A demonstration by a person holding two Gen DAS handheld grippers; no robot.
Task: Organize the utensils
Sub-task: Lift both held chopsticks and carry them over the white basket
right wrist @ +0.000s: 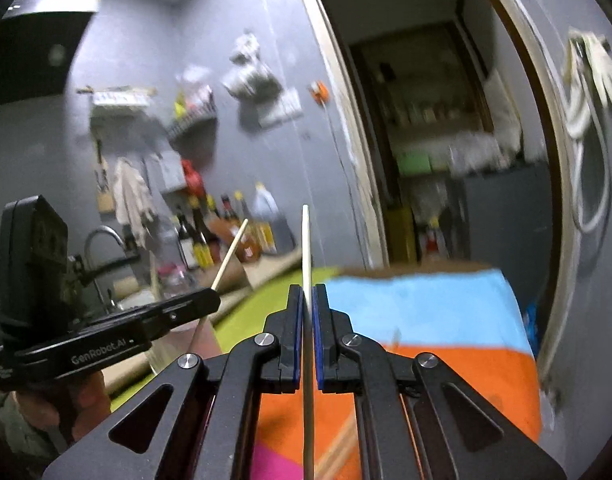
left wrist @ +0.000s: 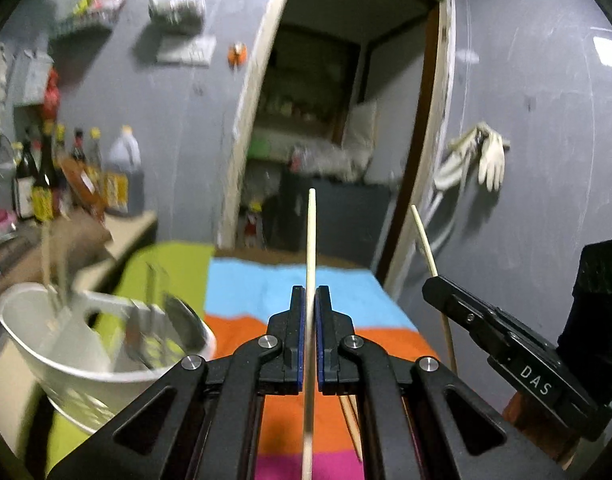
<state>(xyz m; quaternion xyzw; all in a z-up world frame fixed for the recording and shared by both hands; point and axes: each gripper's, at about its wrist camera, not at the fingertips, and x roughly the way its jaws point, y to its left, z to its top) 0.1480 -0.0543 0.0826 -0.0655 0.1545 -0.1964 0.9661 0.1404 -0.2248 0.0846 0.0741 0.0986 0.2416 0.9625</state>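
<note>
We have the left claw (left wrist: pixel 310 296) clamped on one chopstick (left wrist: pixel 310 240), tip pointing to 12 o'clock. Right claw (right wrist: pixel 307 294) is clamped on a second chopstick (right wrist: pixel 306 240), same pose. White utensil holder (left wrist: pixel 65 364) sits at 8 o'clock in left view, on the striped surface (left wrist: pixel 265 292).

Your left claw (left wrist: pixel 310 300) points toward twelve o'clock, its jaws pressed together on a thin stick. Your right claw (right wrist: pixel 306 298) is clamped likewise, aimed at twelve. From the left wrist view, it sits at four o'clock.
</note>
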